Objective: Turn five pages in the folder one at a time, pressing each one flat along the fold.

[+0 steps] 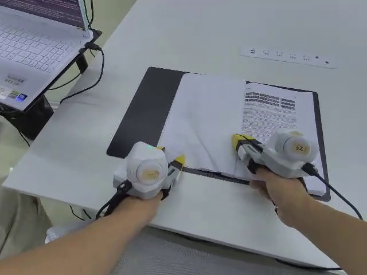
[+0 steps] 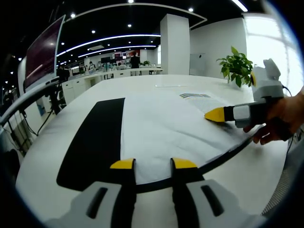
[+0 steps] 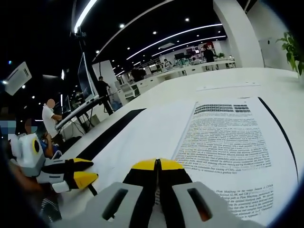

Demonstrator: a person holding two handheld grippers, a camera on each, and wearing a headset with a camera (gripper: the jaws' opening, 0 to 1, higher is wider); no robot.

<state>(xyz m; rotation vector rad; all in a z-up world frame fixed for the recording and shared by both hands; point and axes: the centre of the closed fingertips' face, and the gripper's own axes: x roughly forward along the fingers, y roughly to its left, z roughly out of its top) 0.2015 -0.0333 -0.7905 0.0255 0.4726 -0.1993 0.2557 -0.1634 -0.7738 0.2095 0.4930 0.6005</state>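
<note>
Yellow-tipped right claw sits closed, touching the page; left claw narrowly parted at the folder edge.

Black folder open flat near front edge of white table; blank white page slightly bowed across middle, bare cover at left; printed page flat at right.

The right hand-held gripper has its yellow-tipped jaws pressed together, low over the open folder on the white worktop, by the near edge of a printed page. To the left lies a blank page, with the left hand-held gripper at its near left, jaws slightly apart.
</note>
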